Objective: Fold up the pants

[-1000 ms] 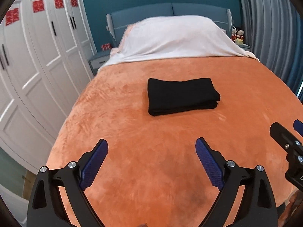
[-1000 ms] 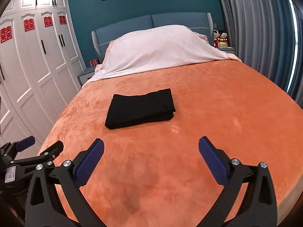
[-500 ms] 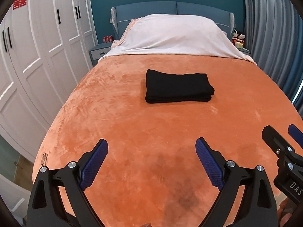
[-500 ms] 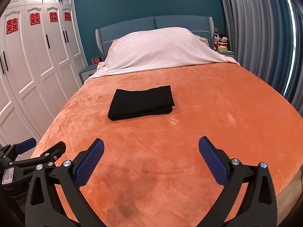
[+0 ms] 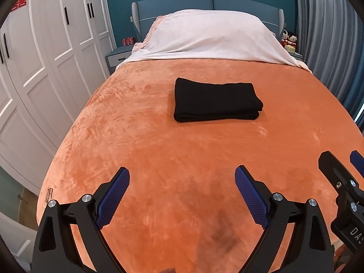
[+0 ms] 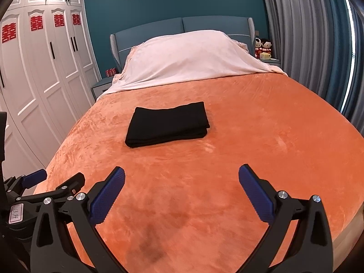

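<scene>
The black pants (image 5: 216, 102) lie folded into a neat, flat rectangle on the orange blanket (image 5: 182, 159) that covers the bed, with the layered fold edges showing along the side nearest the cameras and at the right end (in the right wrist view the same bundle (image 6: 168, 125) sits slightly turned, its left end closer). Beyond the pants, toward the headboard (image 5: 204, 6), a pale pink sheet (image 5: 209, 36) is draped over the raised pillow area. To the left of the pants, past the edge of the bed, stands a white wardrobe (image 5: 52, 52) with red paper cut-outs on its doors; to their right, grey-blue curtains (image 6: 307, 34) hang along the wall, and two small dolls (image 6: 262, 46) sit on a nightstand beside the headboard. The left claw (image 5: 182, 177) hovers above the blanket well short of the pants, its blue-padded fingers (image 5: 113, 198) spread wide with nothing between them. The right claw (image 6: 182, 177) is likewise held over the near part of the blanket, apart from the pants, its fingers (image 6: 256, 193) spread wide and empty. Each claw appears at the edge of the other's view, side by side. A darker smudge marks the blanket just ahead of the claws.
</scene>
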Available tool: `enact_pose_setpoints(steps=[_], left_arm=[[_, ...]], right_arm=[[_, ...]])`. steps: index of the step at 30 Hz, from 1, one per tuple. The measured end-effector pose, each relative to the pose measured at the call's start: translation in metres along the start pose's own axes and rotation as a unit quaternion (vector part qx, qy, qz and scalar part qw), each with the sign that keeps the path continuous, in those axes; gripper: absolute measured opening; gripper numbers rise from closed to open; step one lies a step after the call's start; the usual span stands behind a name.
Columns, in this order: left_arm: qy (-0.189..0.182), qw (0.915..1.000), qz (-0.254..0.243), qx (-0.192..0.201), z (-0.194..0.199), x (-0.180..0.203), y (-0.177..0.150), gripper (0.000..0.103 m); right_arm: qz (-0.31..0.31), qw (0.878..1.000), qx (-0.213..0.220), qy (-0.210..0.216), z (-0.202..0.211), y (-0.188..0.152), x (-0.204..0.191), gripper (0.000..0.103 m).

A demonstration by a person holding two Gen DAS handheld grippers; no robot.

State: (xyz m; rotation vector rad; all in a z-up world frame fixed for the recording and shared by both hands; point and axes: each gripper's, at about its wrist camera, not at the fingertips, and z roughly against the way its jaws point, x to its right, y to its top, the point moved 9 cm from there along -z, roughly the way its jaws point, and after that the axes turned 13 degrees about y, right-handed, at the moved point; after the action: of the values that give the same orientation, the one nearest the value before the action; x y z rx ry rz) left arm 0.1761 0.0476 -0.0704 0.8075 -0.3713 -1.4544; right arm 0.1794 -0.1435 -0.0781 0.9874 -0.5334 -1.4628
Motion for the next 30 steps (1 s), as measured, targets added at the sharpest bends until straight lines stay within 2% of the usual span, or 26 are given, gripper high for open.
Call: enact_pose_setpoints(steps=[6,15,30], left_arm=[[0.004,0.9999,-0.002,0.01,0.002,-0.001,0.003,0.092],[-0.018,0.9995,0.0,0.025,0.011,-0.004,0.01,0.092],[-0.014,0.9993,0.001,0.035,0.019,-0.007,0.017,0.092]], right_arm=[[0.001,1.0,-0.001,0.001,-0.001,0.002,0.001,0.098],[0.003,1.0,0.001,0.002,-0.003,0.005,0.0,0.098],[0.003,1.0,0.007,0.002,0.003,0.007,-0.005,0.098]])
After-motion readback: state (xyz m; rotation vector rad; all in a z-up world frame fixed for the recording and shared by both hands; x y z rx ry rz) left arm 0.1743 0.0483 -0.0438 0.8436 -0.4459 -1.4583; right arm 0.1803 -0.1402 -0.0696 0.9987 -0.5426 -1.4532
